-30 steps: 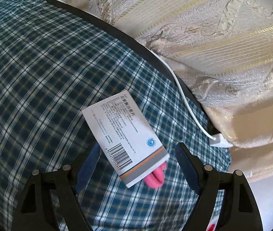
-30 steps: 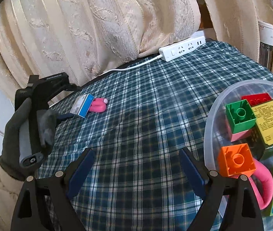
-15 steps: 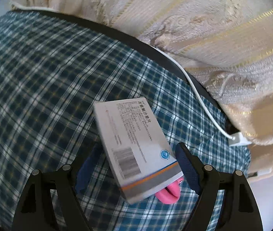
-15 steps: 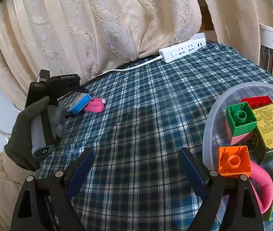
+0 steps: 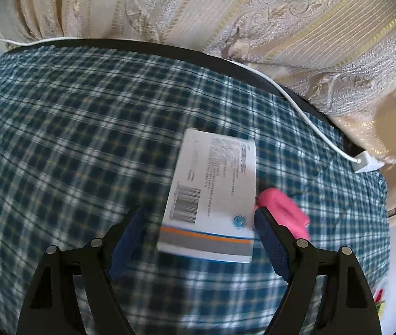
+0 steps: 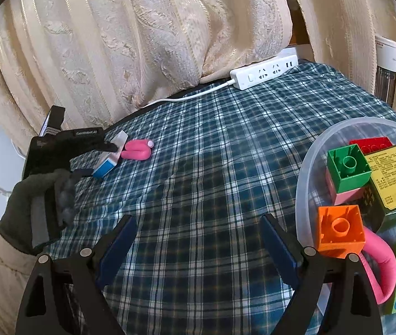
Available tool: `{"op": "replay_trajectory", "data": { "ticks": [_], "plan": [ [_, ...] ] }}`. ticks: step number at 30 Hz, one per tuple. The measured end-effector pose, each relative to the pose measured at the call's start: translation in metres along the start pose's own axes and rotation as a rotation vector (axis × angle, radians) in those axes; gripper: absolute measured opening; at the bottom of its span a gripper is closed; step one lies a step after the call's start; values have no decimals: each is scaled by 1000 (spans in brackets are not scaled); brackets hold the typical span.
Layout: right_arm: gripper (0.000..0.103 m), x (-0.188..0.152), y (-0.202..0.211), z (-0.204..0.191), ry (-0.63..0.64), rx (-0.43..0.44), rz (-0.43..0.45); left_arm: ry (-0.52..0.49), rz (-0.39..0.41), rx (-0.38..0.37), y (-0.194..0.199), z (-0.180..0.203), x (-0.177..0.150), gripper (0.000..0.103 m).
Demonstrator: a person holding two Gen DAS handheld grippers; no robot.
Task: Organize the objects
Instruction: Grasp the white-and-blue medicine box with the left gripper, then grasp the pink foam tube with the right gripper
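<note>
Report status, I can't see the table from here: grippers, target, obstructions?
Left gripper open, straddling white box. Right gripper open, empty. Pink toy against box, crowding one finger.

The tablecloth (image 6: 211, 181) is dark teal plaid with white lines, and the curtain (image 6: 142, 42) behind is cream brocade with gold stripes. A white box (image 5: 214, 192) carries orange, blue and grey bands beside a pink piece (image 5: 281, 212). The clear tub (image 6: 306, 167) holds green (image 6: 347, 170), orange (image 6: 340, 231) and red (image 6: 371, 143) bricks.

Box (image 5: 214, 195) on tablecloth (image 5: 72, 139), bent toy (image 5: 281, 209) seemingly touching its right, cable (image 5: 295, 97) behind
</note>
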State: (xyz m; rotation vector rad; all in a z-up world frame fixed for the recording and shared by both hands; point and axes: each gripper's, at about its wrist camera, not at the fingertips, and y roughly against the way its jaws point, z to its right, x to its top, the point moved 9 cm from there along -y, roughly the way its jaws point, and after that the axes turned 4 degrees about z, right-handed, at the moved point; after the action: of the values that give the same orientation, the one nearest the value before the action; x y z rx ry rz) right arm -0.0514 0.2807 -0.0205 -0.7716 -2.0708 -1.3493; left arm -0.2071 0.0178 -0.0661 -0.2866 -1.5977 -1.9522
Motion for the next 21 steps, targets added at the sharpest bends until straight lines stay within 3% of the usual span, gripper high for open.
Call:
{"op": "replay_trajectory", "data": {
  "ticks": [7,13,21],
  "plan": [
    [92,-2,0,-5,14,-13,-8,-150,45,-5,8,10,5,82],
    [92,-3,1,-13,37,-26,-15,-221,46,-22,0,23,4,82],
    [92,-1,-4,-25,68,-44,-25,-289,38,10,-11,21,1,82]
  ]
}}
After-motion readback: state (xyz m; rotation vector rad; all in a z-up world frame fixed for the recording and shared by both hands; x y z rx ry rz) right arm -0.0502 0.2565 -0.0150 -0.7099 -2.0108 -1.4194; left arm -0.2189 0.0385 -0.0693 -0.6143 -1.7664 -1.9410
